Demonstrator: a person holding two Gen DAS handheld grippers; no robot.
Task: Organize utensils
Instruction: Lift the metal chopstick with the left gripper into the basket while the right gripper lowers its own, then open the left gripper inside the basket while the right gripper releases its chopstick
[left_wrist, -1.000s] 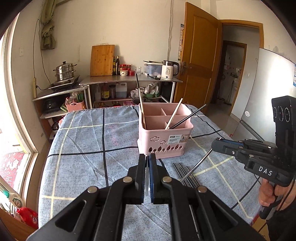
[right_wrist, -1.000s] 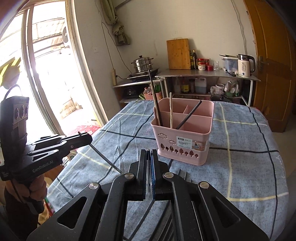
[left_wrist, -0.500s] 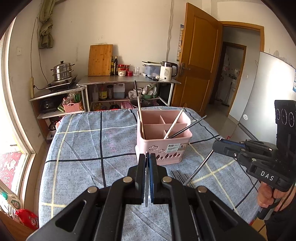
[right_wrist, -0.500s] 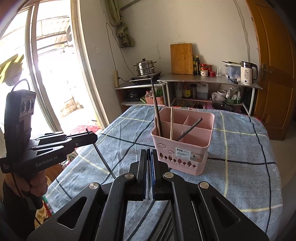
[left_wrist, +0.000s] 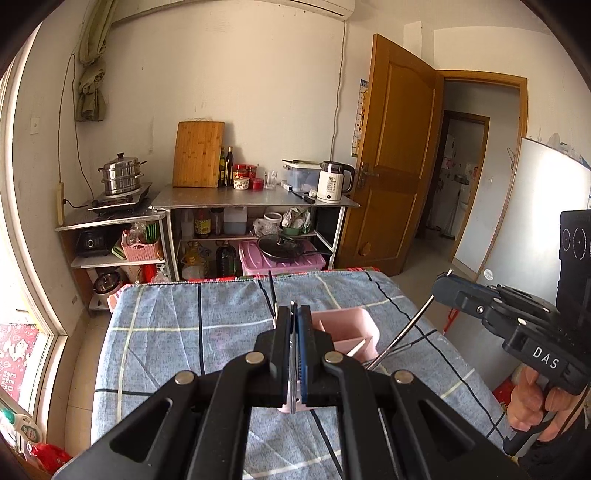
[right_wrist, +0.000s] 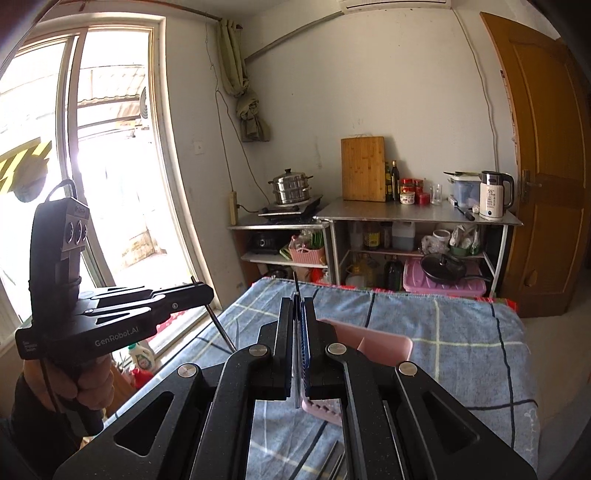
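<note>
The left gripper (left_wrist: 295, 314) is closed on a thin metal chopstick (right_wrist: 221, 325), which hangs down slanted from its fingertips. The right gripper (right_wrist: 298, 306) is also closed, on a second thin silver metal chopstick (left_wrist: 402, 338) that points down toward the pink plastic utensil basket (left_wrist: 345, 325). The basket stands on the table with a blue checked cloth (left_wrist: 166, 339), just behind both grippers. More dark chopsticks (right_wrist: 332, 461) lie on the cloth near the right gripper.

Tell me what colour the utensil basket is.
Pink; the utensil basket shows best in the right wrist view.
</note>
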